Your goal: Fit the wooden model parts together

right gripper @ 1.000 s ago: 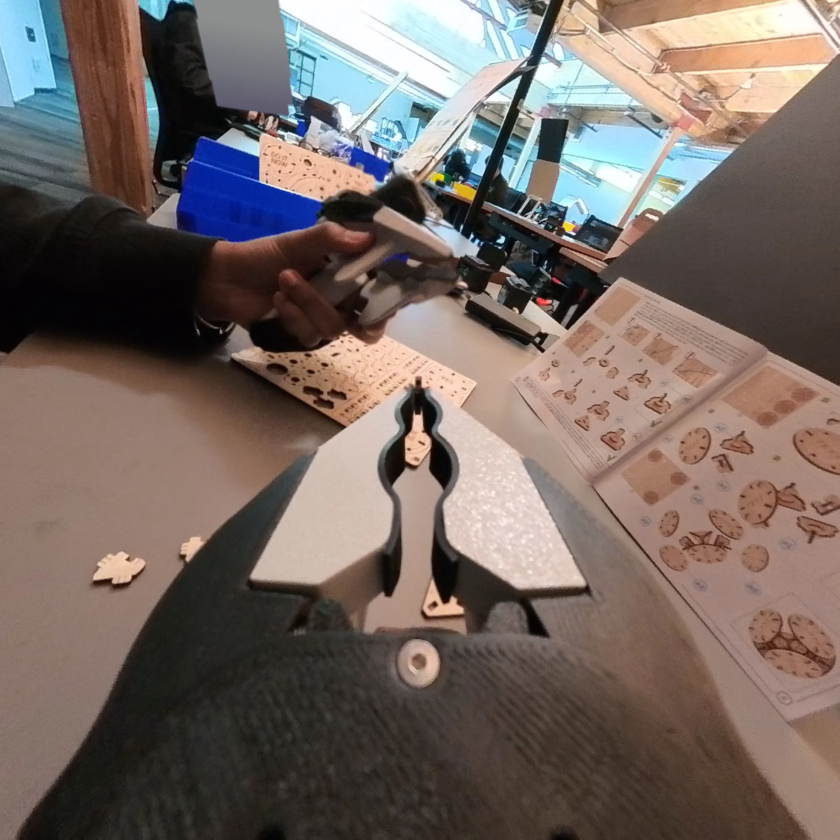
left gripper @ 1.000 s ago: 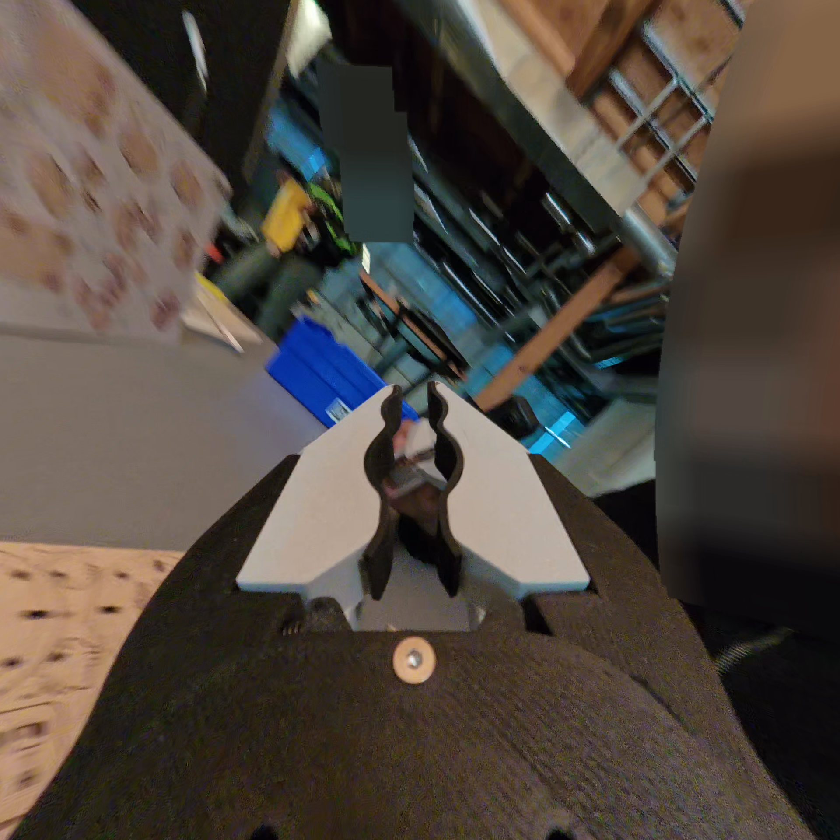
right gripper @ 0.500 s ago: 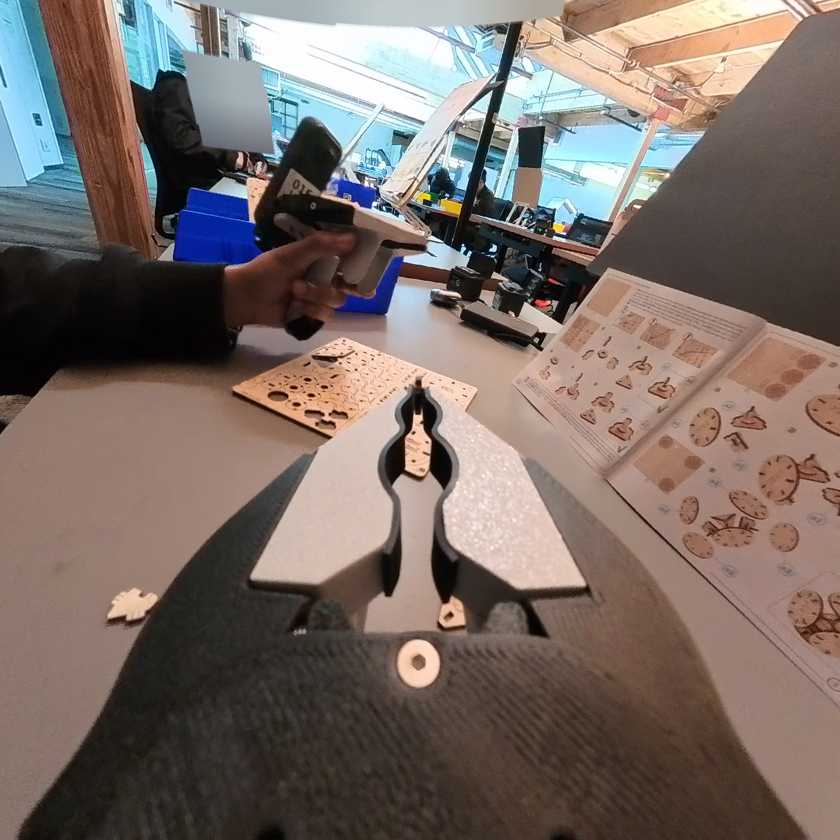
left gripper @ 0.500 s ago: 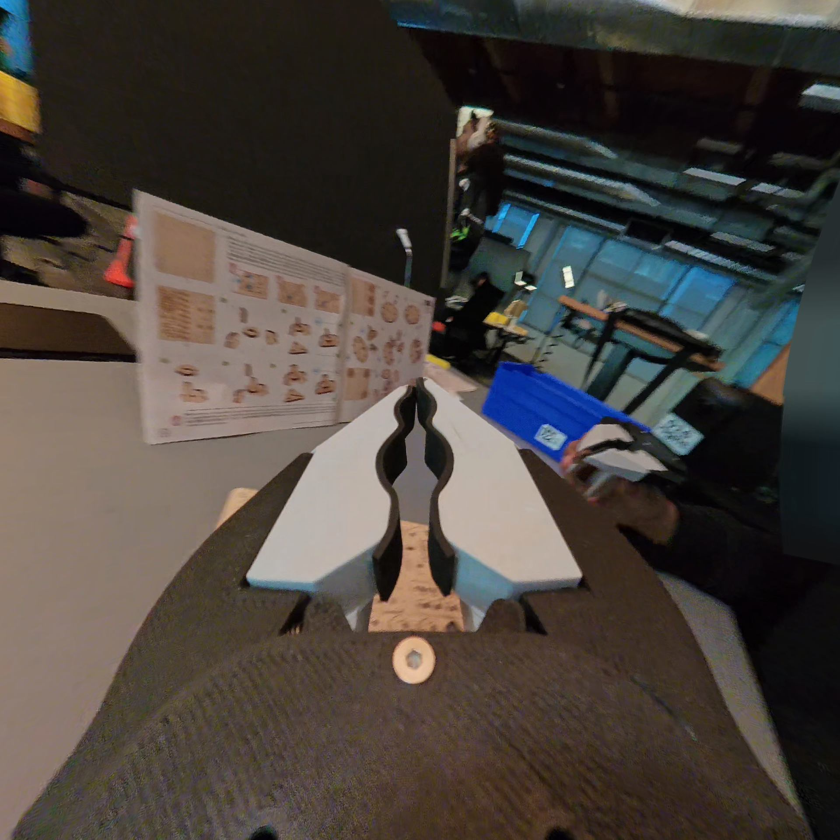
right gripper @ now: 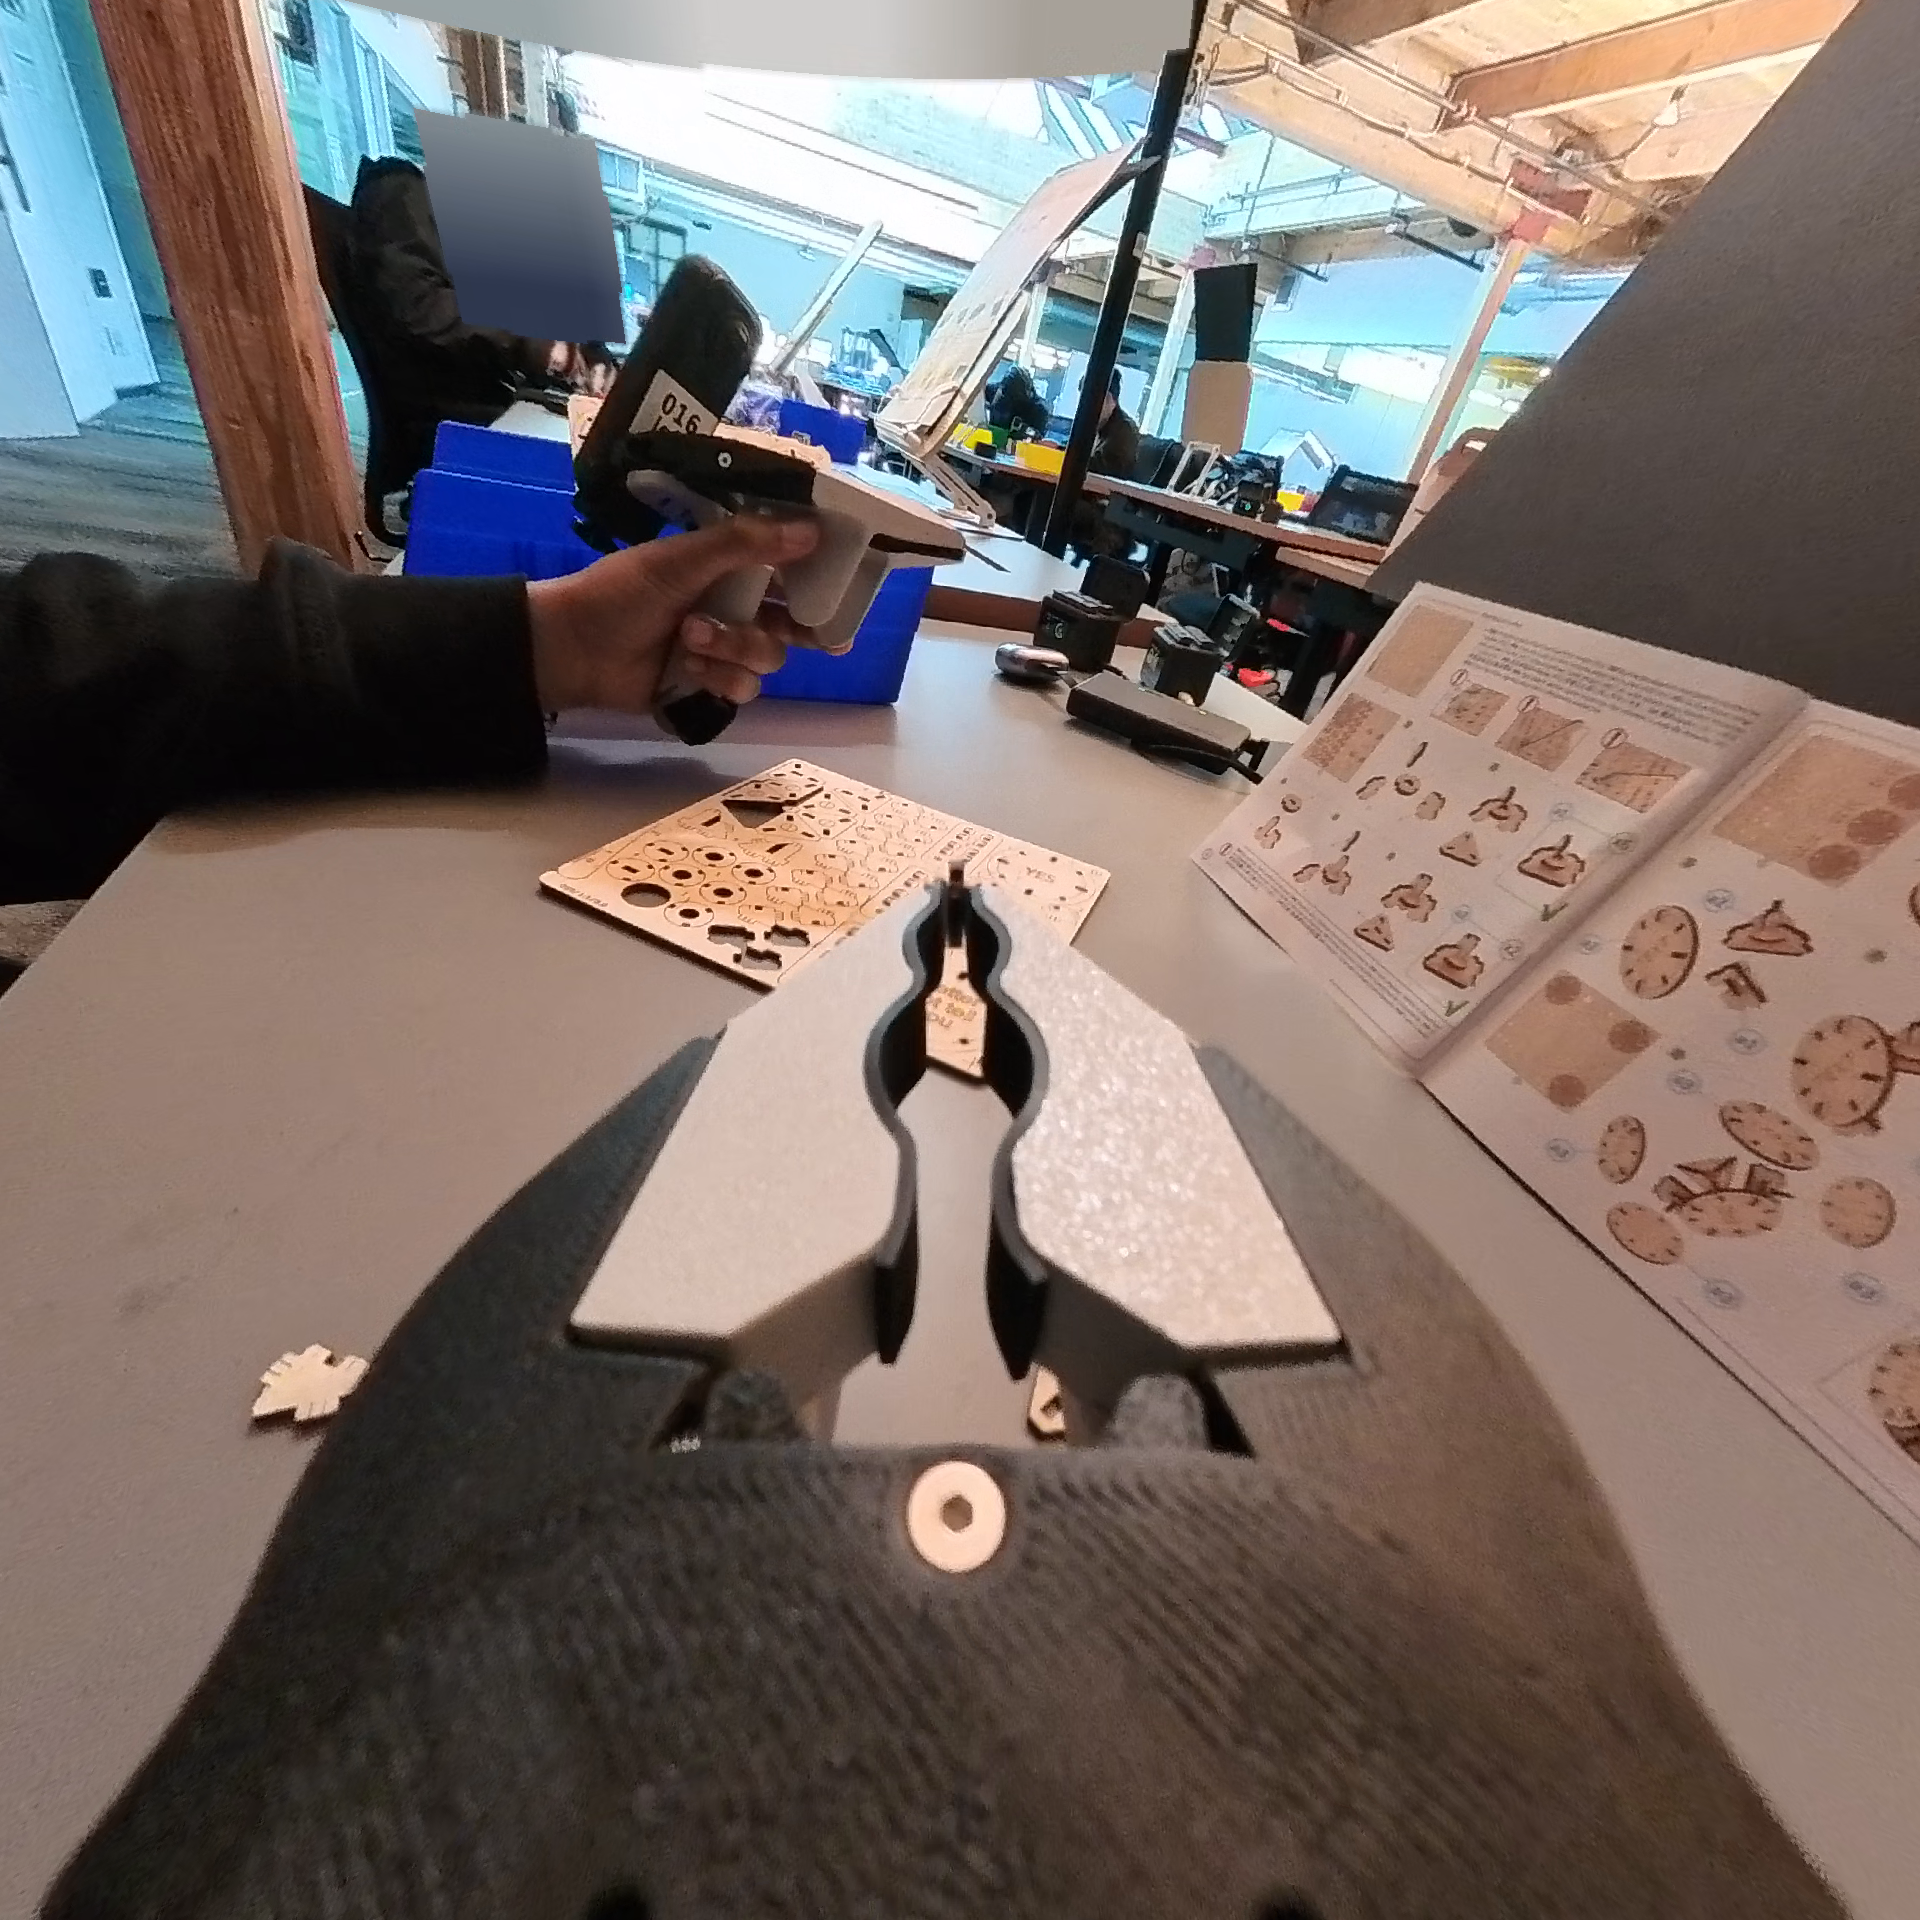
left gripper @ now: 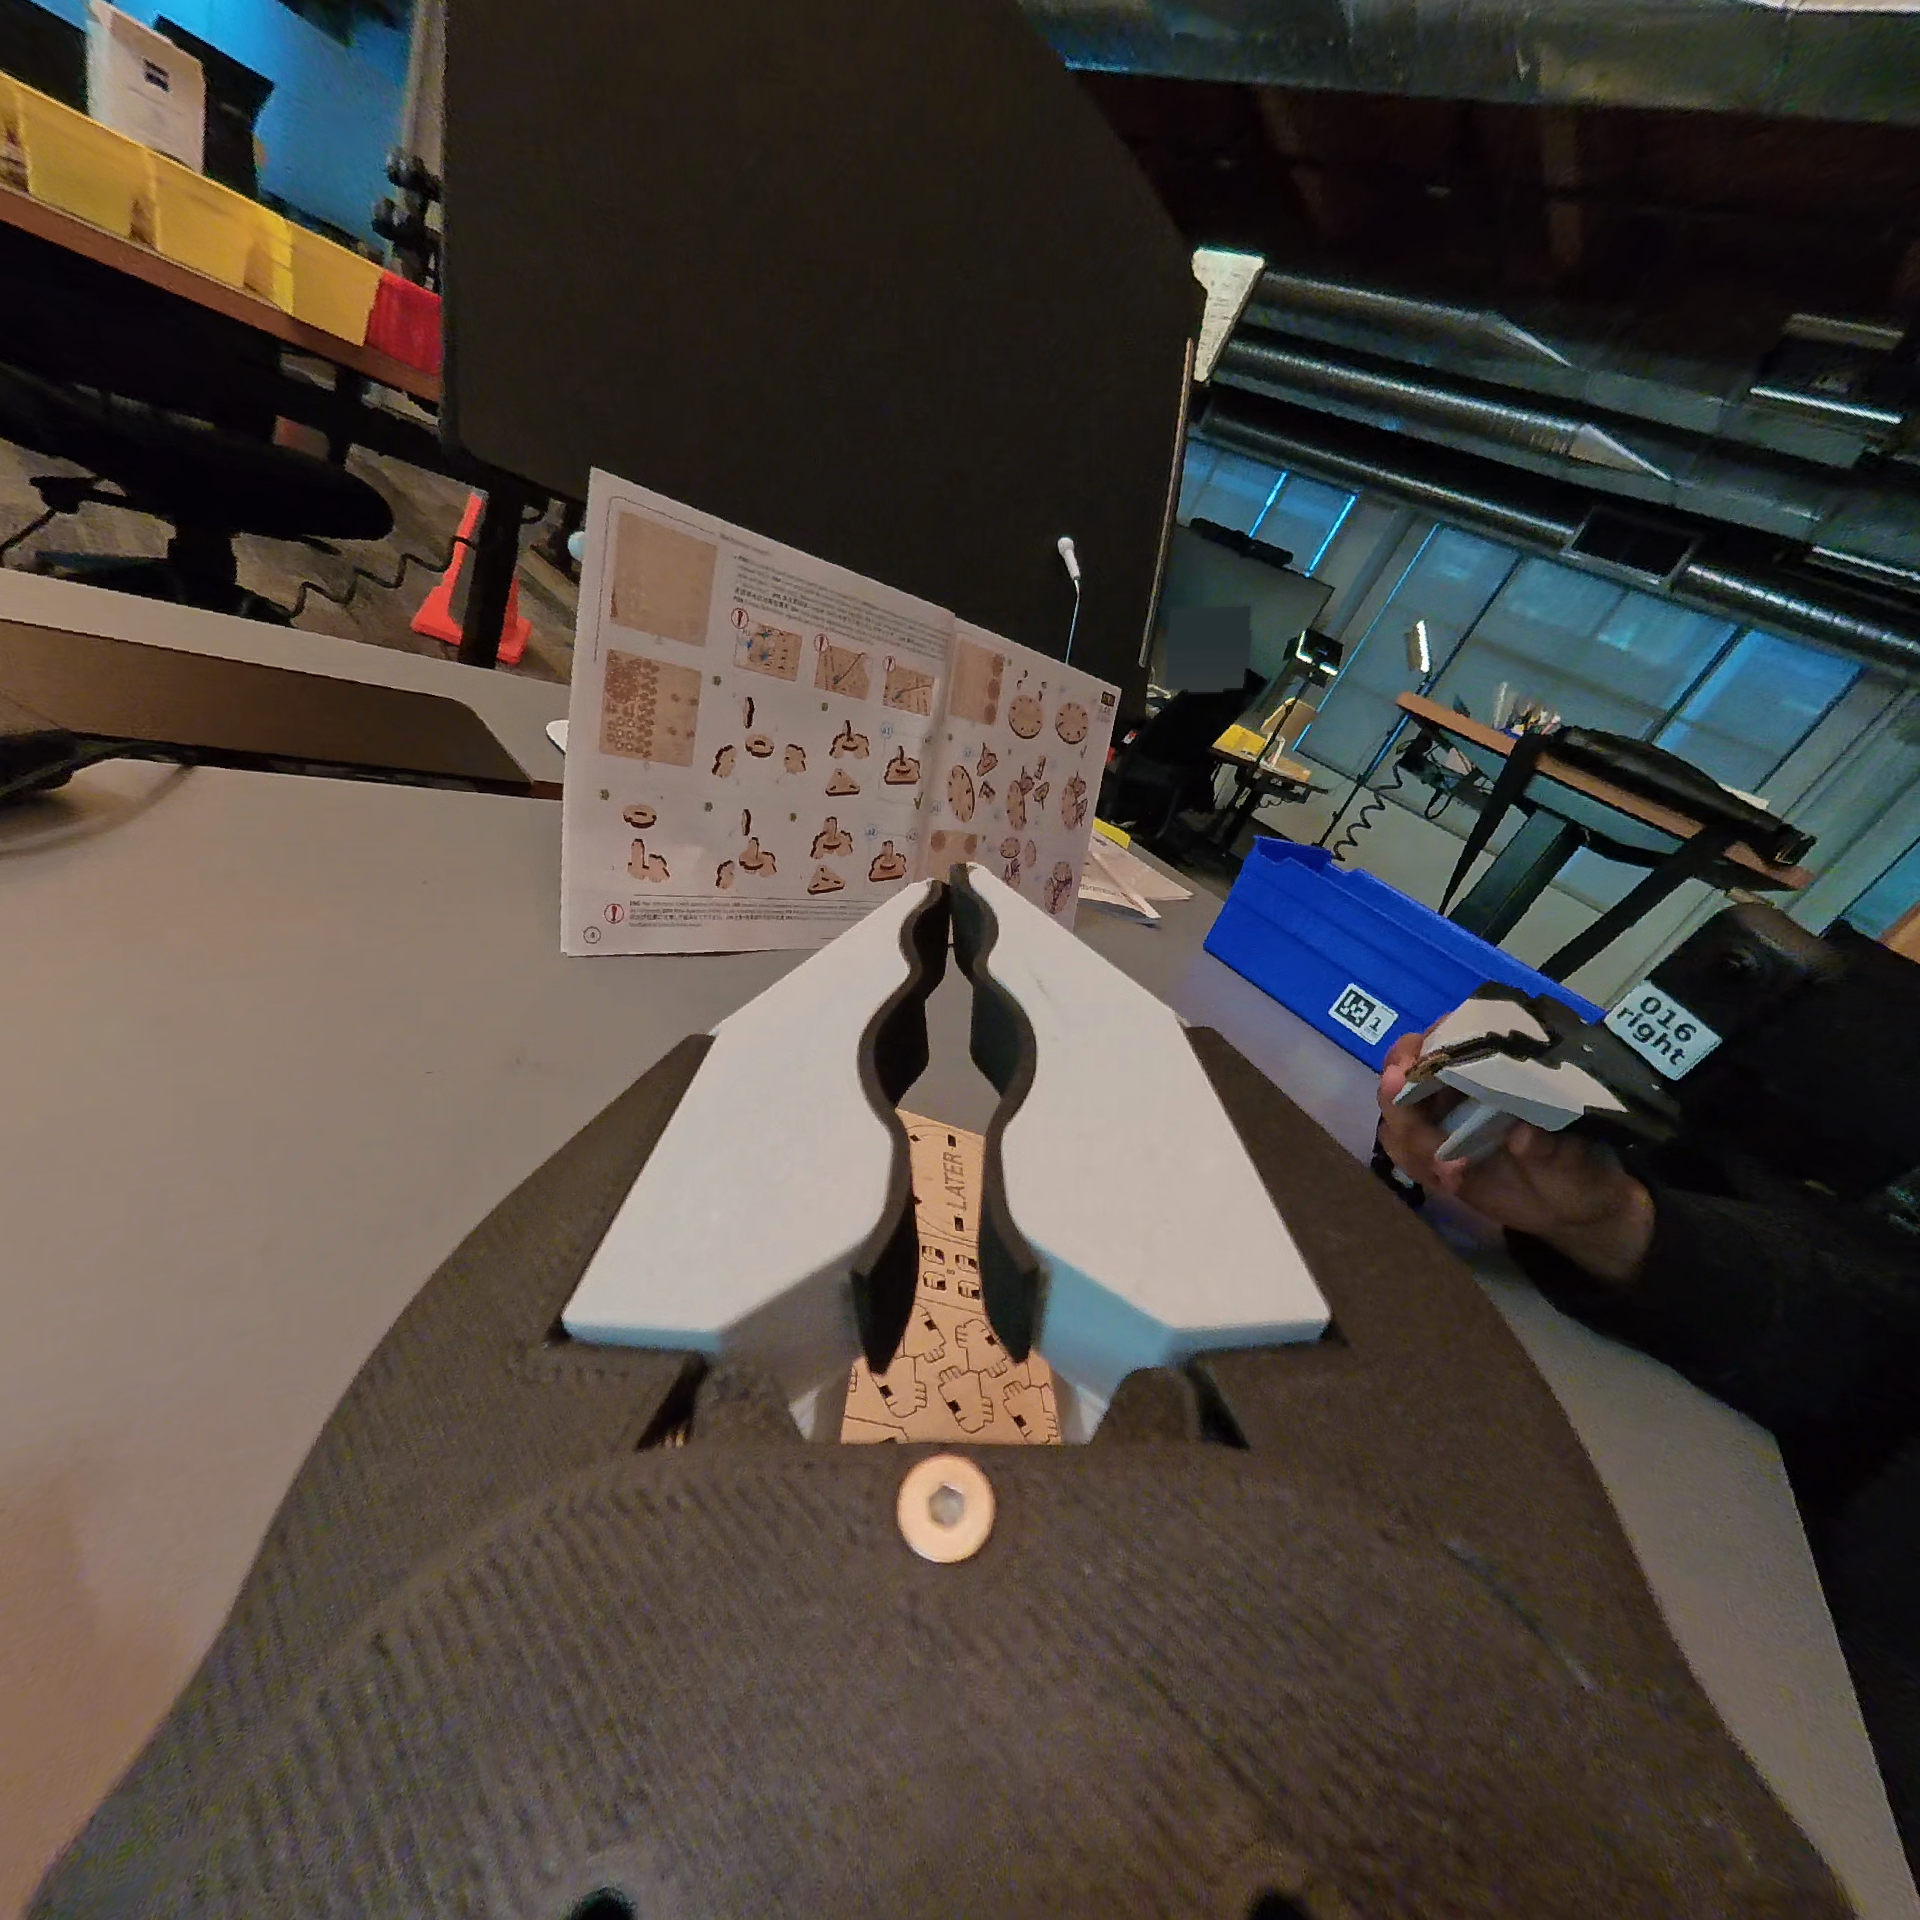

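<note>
The right gripper (right gripper: 954,902) has its jaws pressed together on a thin, flat, light wooden piece (right gripper: 952,1003) held edge-on; a small dark tab of it pokes up past the fingertips, and its tan face shows through the gap lower down. The gripper hangs just above the near corner of a flat, square laser-cut plywood sheet (right gripper: 769,883), full of cut-outs and round holes, which lies on the grey surface (right gripper: 312,1039).

To the left of that sheet, near the gripper body, lies a small loose pale wooden piece with a jagged outline (right gripper: 307,1387). To the right of the sheet an open white instruction booklet (right gripper: 1558,935) with drawings of wooden parts leans against a dark grey panel (right gripper: 1714,416). Beyond the sheet a hand (right gripper: 665,613) in a dark sleeve holds the left gripper (left gripper: 951,896) up in the air, in front of a blue plastic bin (right gripper: 499,520); its fingertips meet with nothing visible between them. In the left wrist view this gripper sits over the plywood sheet (left gripper: 951,1351) and points at the booklet (left gripper: 790,748). Behind the sheet, toward the booklet, a flat black adapter with a cable (right gripper: 1153,717) rests on the surface.
</note>
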A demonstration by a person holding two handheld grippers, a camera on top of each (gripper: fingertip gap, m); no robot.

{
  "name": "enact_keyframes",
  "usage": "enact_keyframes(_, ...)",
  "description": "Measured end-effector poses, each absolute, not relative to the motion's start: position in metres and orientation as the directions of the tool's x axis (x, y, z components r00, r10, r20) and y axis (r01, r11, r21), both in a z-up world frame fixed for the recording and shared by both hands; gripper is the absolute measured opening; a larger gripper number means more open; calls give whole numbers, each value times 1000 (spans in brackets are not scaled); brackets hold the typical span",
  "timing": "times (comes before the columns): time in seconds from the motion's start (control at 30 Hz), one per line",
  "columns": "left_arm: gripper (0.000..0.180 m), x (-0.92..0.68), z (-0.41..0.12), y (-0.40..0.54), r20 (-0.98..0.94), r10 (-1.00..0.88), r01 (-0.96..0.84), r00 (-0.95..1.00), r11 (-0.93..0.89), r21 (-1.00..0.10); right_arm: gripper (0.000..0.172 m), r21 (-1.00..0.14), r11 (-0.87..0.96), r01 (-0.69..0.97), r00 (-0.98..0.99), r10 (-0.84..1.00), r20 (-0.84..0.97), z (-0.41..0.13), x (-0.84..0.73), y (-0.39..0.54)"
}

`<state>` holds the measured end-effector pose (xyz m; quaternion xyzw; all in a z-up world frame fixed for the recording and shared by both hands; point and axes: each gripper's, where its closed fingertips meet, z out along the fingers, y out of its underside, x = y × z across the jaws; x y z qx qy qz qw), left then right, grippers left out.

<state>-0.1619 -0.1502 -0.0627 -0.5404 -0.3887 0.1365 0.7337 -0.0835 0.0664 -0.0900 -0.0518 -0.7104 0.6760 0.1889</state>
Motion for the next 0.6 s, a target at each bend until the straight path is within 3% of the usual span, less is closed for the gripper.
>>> enact_keyframes(0.6, 0, -162, -68, -143, 426, 613, 243, 666, 361, -900, 0, -978, 96, -186, -921, 330, 208, -92, -84, 65)
